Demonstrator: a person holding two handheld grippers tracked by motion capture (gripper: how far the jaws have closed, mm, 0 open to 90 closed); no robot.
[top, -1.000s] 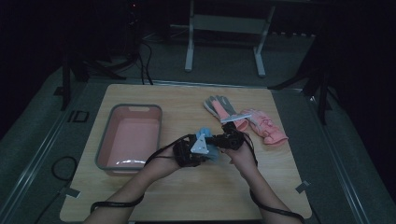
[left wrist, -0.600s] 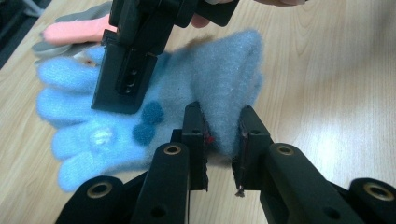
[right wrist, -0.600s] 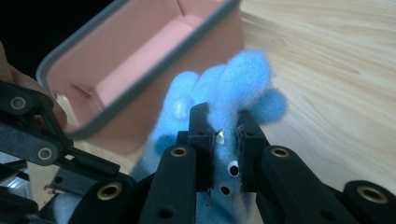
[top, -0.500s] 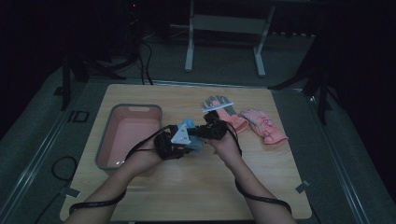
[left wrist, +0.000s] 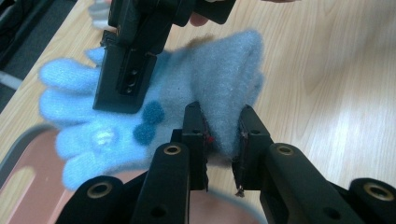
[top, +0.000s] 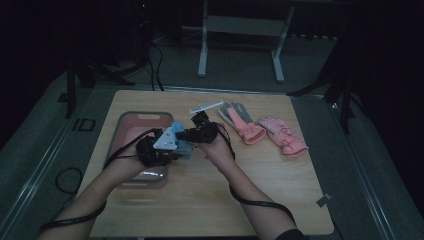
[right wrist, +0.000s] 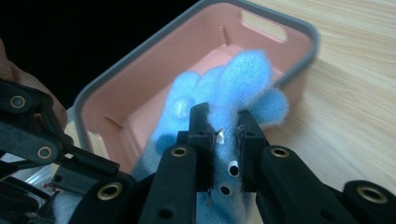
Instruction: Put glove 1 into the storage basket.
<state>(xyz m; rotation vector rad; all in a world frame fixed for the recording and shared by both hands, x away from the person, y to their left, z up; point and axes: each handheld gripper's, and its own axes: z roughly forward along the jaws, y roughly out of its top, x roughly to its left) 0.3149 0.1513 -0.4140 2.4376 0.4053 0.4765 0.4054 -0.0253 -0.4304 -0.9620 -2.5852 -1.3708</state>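
Both the left gripper and the right gripper pinch the fluffy blue knitted glove above the pink plastic tub's edge, so probably lower it slowly inside before letting go.

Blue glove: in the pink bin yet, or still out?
Out. The blue glove hangs clamped between both grippers' fingers above the pink bin, near its rim; the glove touches neither bin nor table.

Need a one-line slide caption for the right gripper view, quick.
Right gripper clamps a fluffy blue glove above the pink bin at the wooden table's edge.
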